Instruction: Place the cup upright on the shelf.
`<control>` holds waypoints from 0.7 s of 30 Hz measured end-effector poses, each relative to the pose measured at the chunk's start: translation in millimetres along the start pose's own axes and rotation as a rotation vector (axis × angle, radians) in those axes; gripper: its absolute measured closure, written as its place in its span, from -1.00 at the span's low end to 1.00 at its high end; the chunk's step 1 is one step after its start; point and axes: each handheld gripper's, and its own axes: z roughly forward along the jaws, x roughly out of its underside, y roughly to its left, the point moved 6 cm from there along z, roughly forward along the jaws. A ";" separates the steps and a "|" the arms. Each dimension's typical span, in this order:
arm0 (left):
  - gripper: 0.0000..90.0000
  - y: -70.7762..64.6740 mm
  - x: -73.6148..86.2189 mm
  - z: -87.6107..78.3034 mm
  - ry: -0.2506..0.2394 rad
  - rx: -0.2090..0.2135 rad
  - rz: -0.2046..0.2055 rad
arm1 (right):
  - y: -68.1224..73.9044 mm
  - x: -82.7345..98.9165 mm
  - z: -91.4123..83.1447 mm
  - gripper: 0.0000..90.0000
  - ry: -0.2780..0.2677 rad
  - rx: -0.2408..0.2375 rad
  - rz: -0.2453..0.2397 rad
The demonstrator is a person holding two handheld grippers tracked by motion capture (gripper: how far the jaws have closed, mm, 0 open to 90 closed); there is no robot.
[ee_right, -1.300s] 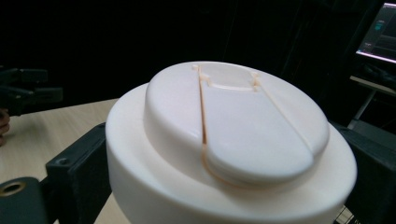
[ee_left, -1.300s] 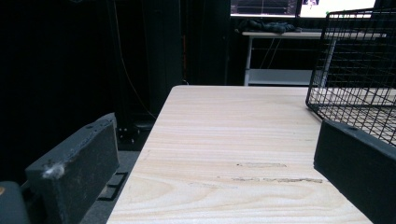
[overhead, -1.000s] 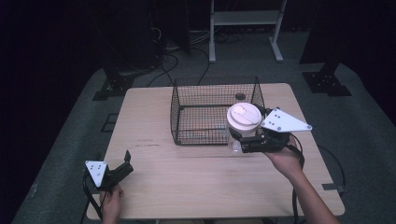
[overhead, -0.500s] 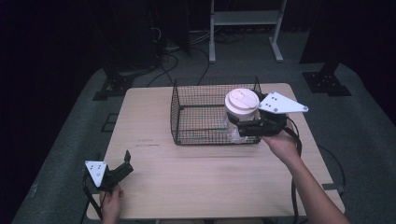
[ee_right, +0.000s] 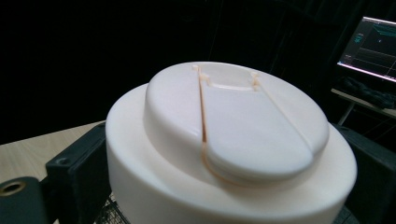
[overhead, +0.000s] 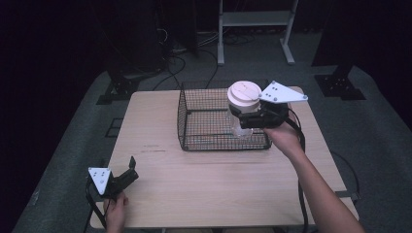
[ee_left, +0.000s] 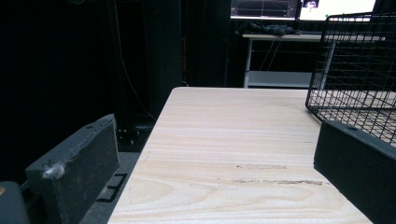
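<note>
**Now: lidded cup carried over the wire basket**

Firmly pinched in the right tongs (overhead: 248,118) is a clear cup with a cream lid (overhead: 244,93); in the right gripper view the two black jaws are seen pressed against either side of the cup just under the lid's rim (ee_right: 224,154). The cup is held upright above the right rear part of the black wire basket (overhead: 194,127), its lower body seen through the mesh and, as far as can be judged, not yet set on the basket floor. The left tongs (overhead: 127,175) are spread apart and rest idle at the near left corner of the table (overhead: 160,165), with nothing between the jaws; in the left gripper view (ee_left: 205,196) only bare wood lies between them, and the basket's near corner (ee_left: 355,79) is seen off to the right.

The step in hand is judged to be the lowering of the cup into the basket. It would be done best if the cup were kept level, brought straight down clear of the right wall's top wire, and released only once the base is felt to be seated on the mesh. The grip should be eased gently, so that the lid is not dragged or the cup tipped.
</note>
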 end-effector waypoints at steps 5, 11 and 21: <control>-1.00 -0.2 -0.1 0.0 -0.002 0.001 0.000 | -3.3 -3.5 9.2 -0.90 0.002 0.004 0.004; -1.00 -0.2 -0.3 -0.1 -0.003 0.004 -0.003 | -6.3 -7.4 21.9 -0.90 0.004 0.010 0.001; -1.00 -0.9 -0.4 -0.1 -0.005 0.008 -0.003 | -10.1 -7.1 47.4 -0.90 0.015 0.015 0.004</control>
